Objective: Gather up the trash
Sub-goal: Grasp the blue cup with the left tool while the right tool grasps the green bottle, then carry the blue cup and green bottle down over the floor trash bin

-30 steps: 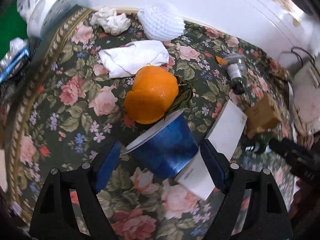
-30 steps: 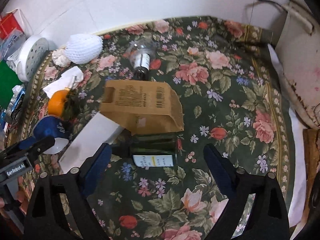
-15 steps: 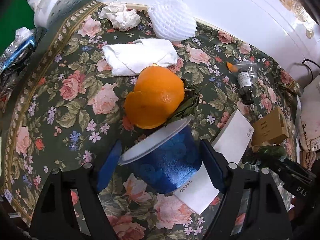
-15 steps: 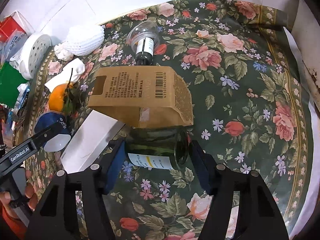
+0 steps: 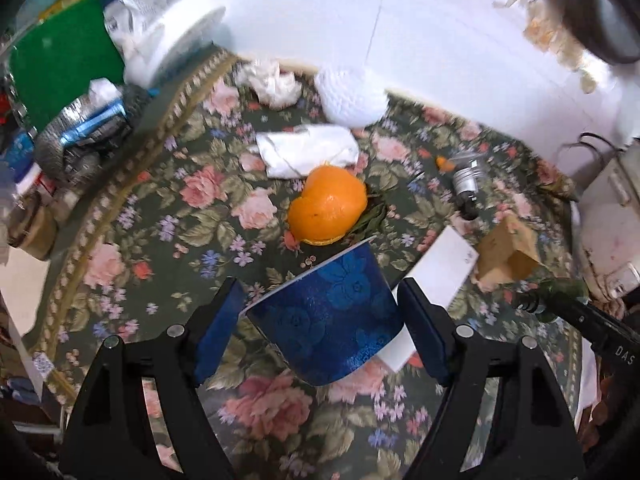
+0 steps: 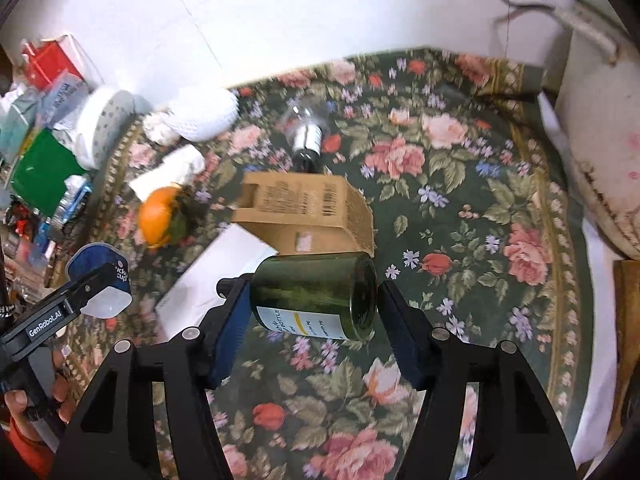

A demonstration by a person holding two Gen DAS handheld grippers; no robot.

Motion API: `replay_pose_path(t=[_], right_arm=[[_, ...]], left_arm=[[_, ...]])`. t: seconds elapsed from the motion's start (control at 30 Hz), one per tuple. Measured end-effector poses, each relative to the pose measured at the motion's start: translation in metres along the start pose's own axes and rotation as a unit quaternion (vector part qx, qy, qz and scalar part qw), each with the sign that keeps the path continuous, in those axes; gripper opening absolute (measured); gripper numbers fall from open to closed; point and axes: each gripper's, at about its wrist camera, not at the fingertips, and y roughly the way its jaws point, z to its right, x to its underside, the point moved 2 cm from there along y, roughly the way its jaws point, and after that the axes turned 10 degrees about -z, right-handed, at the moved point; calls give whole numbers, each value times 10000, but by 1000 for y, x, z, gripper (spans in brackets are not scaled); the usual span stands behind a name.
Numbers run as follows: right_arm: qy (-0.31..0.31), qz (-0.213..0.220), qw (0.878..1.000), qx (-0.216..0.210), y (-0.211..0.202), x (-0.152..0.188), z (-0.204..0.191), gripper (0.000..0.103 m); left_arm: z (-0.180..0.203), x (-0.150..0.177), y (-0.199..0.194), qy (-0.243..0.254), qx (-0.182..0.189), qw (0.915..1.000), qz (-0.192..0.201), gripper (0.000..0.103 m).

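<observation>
Both lifted higher, blue cup (image 5: 326, 316) between left tongs (image 5: 320, 336), green bottle (image 6: 316, 294) between right tongs (image 6: 312, 320)

My left tongs (image 5: 320, 320): blue pads pressed on both sides of what they hold, load lifted, tilted. My right tongs (image 6: 314, 308): pads clamped on both ends of load, held sideways above counter. Right wrist view: left tongs at lower left, my hand (image 6: 24, 404) wrapped on its handle, orange sleeve at wrist.
</observation>
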Motion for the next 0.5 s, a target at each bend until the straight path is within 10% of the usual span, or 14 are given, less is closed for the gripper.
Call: replay_pose_path(t=[0.5], right_arm=[[167,808,9964,199,-63,129,-94,61]], left_arm=[[-56,130,-115,1286,602,9888,454,78]])
